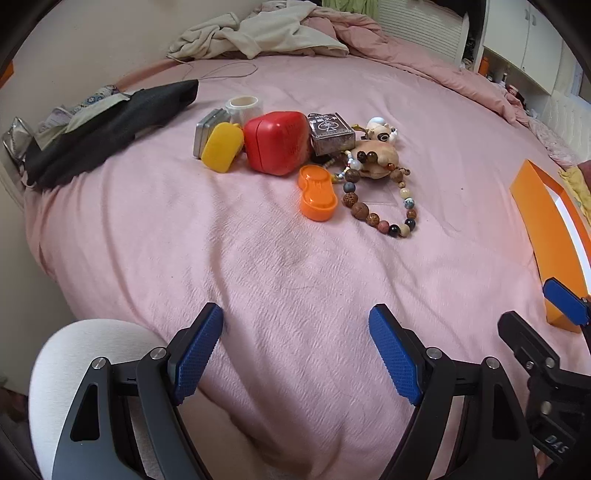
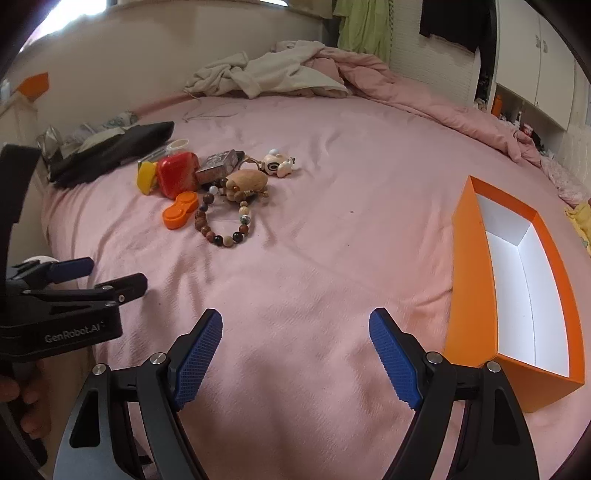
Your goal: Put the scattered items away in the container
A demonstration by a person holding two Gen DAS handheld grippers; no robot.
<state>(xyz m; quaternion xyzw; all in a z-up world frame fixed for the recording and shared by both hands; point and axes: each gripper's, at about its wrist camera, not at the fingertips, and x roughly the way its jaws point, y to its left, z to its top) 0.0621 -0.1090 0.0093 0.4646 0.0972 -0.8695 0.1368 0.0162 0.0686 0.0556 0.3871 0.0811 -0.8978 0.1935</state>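
Observation:
The scattered items lie in a cluster on the pink bed: a red case [image 1: 277, 142], a yellow case [image 1: 221, 146], an orange case [image 1: 317, 197], a bead bracelet [image 1: 380, 206], a card box [image 1: 330, 133], a wooden piece [image 1: 378, 155], a panda toy [image 1: 382, 131], a tin [image 1: 207, 129] and a tape roll [image 1: 243, 107]. The orange box [image 2: 472, 277], white inside, holds nothing. My left gripper [image 1: 295, 317] hovers open, well short of the cluster. Beside the box's near left corner, my right gripper [image 2: 295, 317] is open with nothing between its fingers.
A black cloth [image 1: 110, 122] lies left of the cluster. Crumpled beige clothes [image 1: 258, 33] and a pink duvet [image 2: 424, 96] sit at the far side of the bed. A white rounded chair back [image 1: 74, 369] is near left. A hand [image 2: 14, 391] holds the left gripper's handle.

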